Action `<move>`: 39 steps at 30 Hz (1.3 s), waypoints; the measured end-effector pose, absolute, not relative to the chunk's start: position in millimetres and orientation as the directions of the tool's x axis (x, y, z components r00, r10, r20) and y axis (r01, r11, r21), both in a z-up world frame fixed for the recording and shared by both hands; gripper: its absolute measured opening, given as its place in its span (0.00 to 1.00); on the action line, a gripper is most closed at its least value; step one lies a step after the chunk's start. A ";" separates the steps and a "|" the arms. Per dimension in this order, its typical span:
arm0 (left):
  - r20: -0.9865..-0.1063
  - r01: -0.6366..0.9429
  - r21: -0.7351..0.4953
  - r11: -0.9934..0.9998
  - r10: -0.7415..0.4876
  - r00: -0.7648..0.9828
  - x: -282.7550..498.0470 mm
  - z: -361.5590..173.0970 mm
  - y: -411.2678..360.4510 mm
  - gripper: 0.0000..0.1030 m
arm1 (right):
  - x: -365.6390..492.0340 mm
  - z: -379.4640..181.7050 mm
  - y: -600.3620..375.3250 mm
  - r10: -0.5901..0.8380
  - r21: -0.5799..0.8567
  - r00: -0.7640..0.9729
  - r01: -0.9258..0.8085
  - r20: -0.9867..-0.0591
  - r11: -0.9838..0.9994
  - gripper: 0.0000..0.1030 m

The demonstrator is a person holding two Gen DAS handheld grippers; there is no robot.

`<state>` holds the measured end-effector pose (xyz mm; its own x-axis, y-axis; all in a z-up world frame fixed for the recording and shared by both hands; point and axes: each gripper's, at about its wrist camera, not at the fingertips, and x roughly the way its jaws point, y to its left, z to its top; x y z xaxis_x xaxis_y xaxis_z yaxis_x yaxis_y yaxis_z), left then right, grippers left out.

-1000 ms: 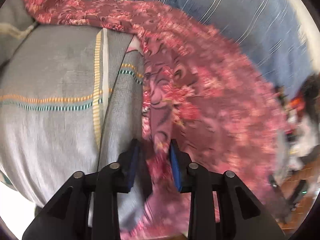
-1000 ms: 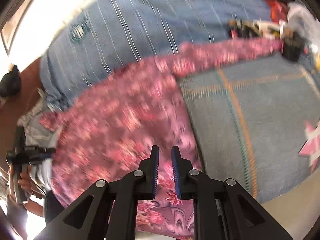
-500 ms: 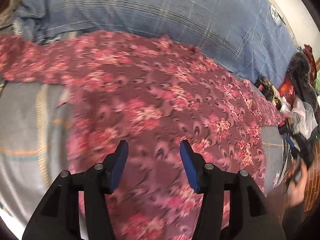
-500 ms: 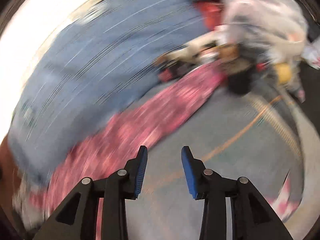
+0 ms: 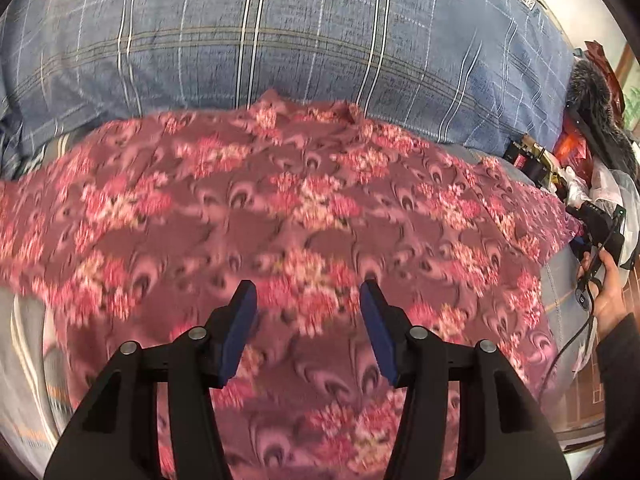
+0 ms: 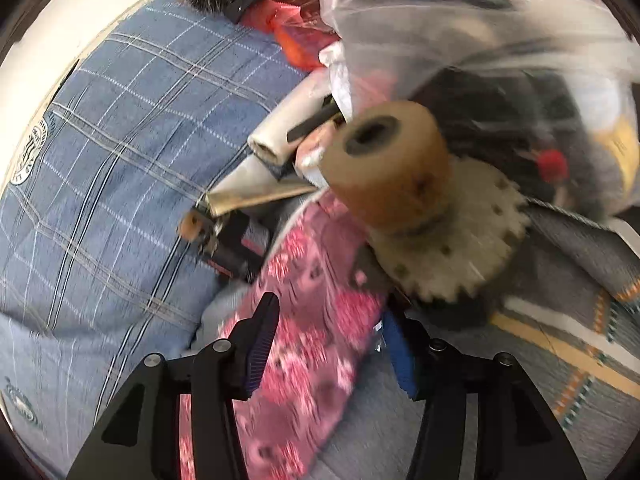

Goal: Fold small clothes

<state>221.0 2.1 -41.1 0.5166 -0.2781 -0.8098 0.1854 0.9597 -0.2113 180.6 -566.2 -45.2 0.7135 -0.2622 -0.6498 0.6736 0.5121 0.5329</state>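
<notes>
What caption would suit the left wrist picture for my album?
Open left gripper hovering over a pink floral garment spread before a blue plaid pillow.

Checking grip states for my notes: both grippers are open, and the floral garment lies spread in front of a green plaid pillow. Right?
Not quite: the pillow is blue plaid, as the left wrist view shows. Both the left gripper and right gripper are open, above the spread floral garment.

1. I note a blue plaid pillow [image 5: 320,40] along the far side of the bed.
2. A grey striped bedcover [image 6: 560,340] lies beneath.
3. Clutter at the bed's edge: clear plastic bag [image 6: 480,20], toothed wheel [image 6: 460,240].
4. A pale wall [image 6: 100,8], brightly lit, stands behind.
</notes>
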 end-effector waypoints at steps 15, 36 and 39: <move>-0.789 0.050 -0.394 0.918 -0.366 0.494 251.5 -56.0 65.4 0.51 | 200.1 33.6 -442.5 -0.142 0.413 0.816 0.424 -0.561 0.806 0.04; -0.719 -0.049 -0.610 0.791 -0.527 0.452 254.0 -57.6 128.7 0.51 | 250.7 -24.8 -99.7 0.331 0.295 0.596 -0.160 -0.732 0.942 0.11; -0.672 -0.061 -0.680 0.731 -0.587 0.452 253.7 -59.6 139.2 0.54 | 241.8 -45.5 -72.7 0.310 0.241 0.496 -0.199 -0.811 0.950 0.19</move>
